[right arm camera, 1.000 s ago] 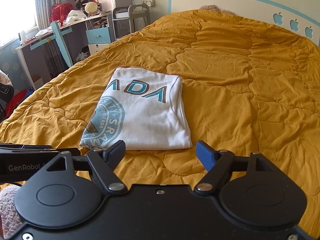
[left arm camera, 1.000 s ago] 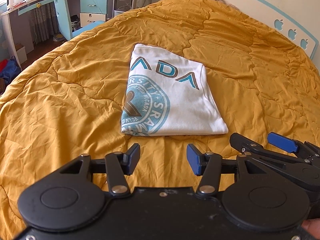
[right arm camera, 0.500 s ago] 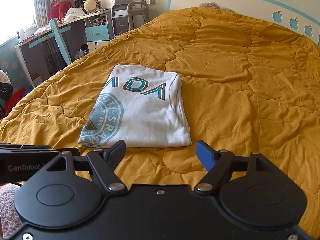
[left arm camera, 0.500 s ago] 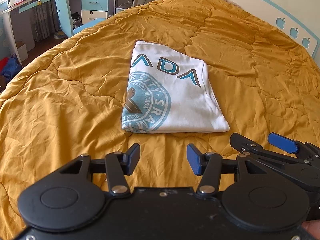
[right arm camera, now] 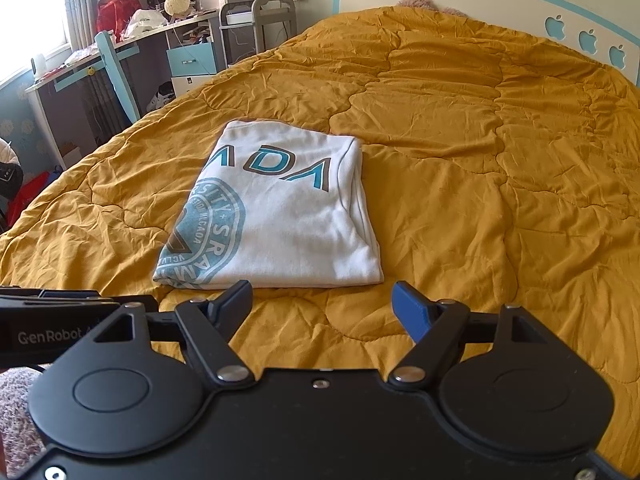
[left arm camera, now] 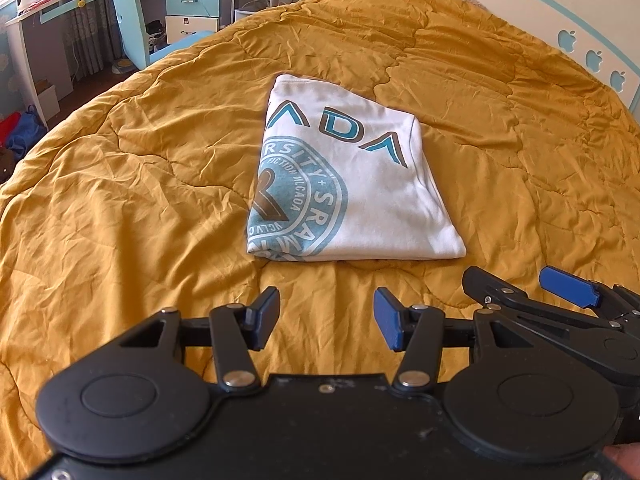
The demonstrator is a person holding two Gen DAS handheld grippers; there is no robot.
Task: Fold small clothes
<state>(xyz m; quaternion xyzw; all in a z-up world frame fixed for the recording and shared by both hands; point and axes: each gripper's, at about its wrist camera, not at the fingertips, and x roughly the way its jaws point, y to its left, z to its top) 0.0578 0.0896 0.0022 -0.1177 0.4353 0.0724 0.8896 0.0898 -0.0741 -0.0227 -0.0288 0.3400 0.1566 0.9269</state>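
Observation:
A white T-shirt with a teal print (left arm camera: 360, 184) lies folded into a flat rectangle on the mustard quilt; it also shows in the right wrist view (right arm camera: 280, 216). My left gripper (left arm camera: 326, 318) is open and empty, a short way in front of the shirt's near edge. My right gripper (right arm camera: 324, 306) is open and empty, just short of the shirt's near edge. The right gripper's fingers (left arm camera: 520, 292) show at the right of the left wrist view. The left gripper's body (right arm camera: 60, 320) shows at the left of the right wrist view.
The mustard quilt (left arm camera: 120, 200) covers the whole bed. A white and blue headboard (right arm camera: 520, 4) stands at the far end. A desk with clutter (right arm camera: 120, 48), a blue chair (left arm camera: 128, 12) and a grey trolley (right arm camera: 260, 24) stand beyond the bed's left side.
Both grippers have drifted slightly, so the shirt sits a little lower in the views. The shirt has not moved and both grippers stay open.

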